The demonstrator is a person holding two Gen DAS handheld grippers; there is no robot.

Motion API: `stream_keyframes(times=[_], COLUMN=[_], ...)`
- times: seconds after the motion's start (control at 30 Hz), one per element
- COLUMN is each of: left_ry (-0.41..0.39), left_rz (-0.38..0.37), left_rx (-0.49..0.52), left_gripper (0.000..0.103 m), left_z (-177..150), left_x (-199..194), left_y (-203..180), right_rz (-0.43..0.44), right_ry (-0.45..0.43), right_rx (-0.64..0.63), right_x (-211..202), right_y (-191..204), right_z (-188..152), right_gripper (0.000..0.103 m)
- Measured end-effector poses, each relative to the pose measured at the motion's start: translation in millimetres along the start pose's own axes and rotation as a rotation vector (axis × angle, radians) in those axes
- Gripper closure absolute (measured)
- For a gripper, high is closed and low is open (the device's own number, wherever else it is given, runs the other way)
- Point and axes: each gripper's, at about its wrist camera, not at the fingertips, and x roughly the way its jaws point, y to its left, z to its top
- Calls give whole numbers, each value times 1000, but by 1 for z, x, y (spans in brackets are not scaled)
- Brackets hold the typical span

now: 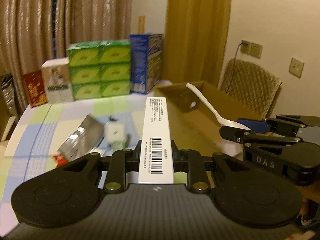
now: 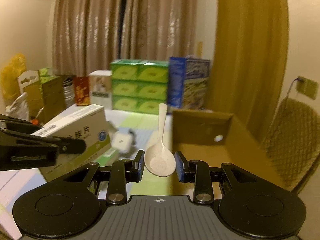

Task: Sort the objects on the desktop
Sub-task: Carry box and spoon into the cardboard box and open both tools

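Both grippers were loaded: left gripper [image 1: 156, 156] clamped a light, stiff white box [image 1: 156, 136] across its narrow sides, right gripper [image 2: 159, 165] pinched a slick plastic spoon [image 2: 161, 156] by the bowl, cardboard box [image 2: 202, 128] just ahead-right.

- Left wrist view: looks forward along its fingers, low over the table [image 1: 60, 116], close.
- Right wrist view: sits to the right, same heading, equally close.
- Shared field: green boxes [image 1: 99, 71] [image 2: 139, 86], cardboard box [image 1: 212, 108] [image 2: 202, 128], curtains [image 1: 80, 16] [image 2: 124, 26]; each view catches the other gripper.
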Motion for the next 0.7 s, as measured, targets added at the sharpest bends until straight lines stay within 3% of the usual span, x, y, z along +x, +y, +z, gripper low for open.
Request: stream_keyframes(times=[0.3,0.67,0.7], left_ry=[-10,53,53], left_rz=[-103,-152,-150], left_rx=[31,53,48], left_gripper=[83,82,77], left_z=[42,47,45], left_x=[45,115,121], left_y=[-64,-106,-106], right_rz=[-99,-109,-108], right_ry=[33,86,92], right_rx=[35,81,86], right_x=[9,32,34], right_y=[-85,-129,-131], right_z=[8,-15,-17], right_gripper=[74,74,74])
